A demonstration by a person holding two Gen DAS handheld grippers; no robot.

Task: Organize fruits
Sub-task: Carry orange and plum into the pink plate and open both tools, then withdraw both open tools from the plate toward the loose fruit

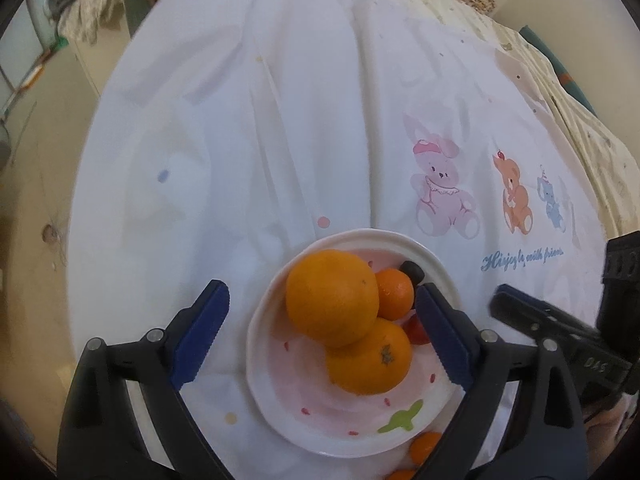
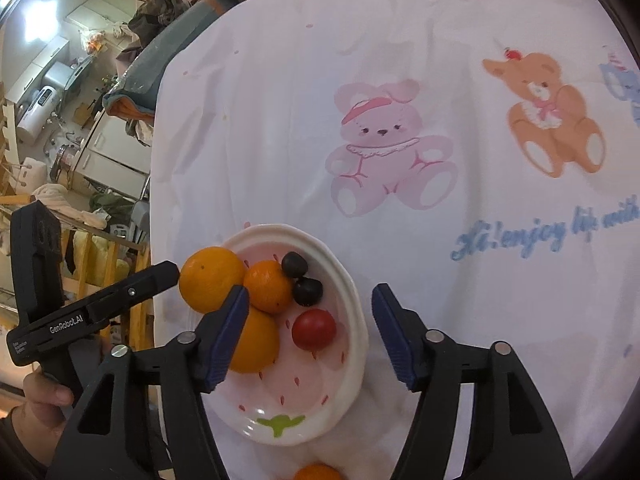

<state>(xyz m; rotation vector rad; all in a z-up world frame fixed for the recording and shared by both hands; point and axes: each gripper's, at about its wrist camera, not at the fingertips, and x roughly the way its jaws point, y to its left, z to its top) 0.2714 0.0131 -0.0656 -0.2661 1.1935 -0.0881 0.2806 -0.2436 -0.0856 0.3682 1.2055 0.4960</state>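
A white plate with a strawberry pattern [image 1: 256,360] [image 2: 354,280] sits on the cloth. It holds a large orange [image 1: 332,298] [image 2: 210,278], a second orange [image 1: 370,360] [image 2: 256,342], a small tangerine [image 1: 394,294] [image 2: 268,292], a red tomato [image 1: 416,330] [image 2: 314,329] and two dark grapes [image 2: 295,264]. My left gripper [image 1: 322,296] hangs open above the plate, its blue pads either side of the large orange and clear of it. My right gripper [image 2: 312,296] is open over the plate's right half, with nothing between its pads.
A white tablecloth printed with cartoon bears [image 2: 384,148] [image 1: 444,196] covers the table. Small orange fruits lie off the plate at its near edge [image 1: 426,446] [image 2: 316,472]. A hand [image 2: 44,392] holds the left gripper's handle. Kitchen clutter stands beyond the table's left edge [image 2: 60,120].
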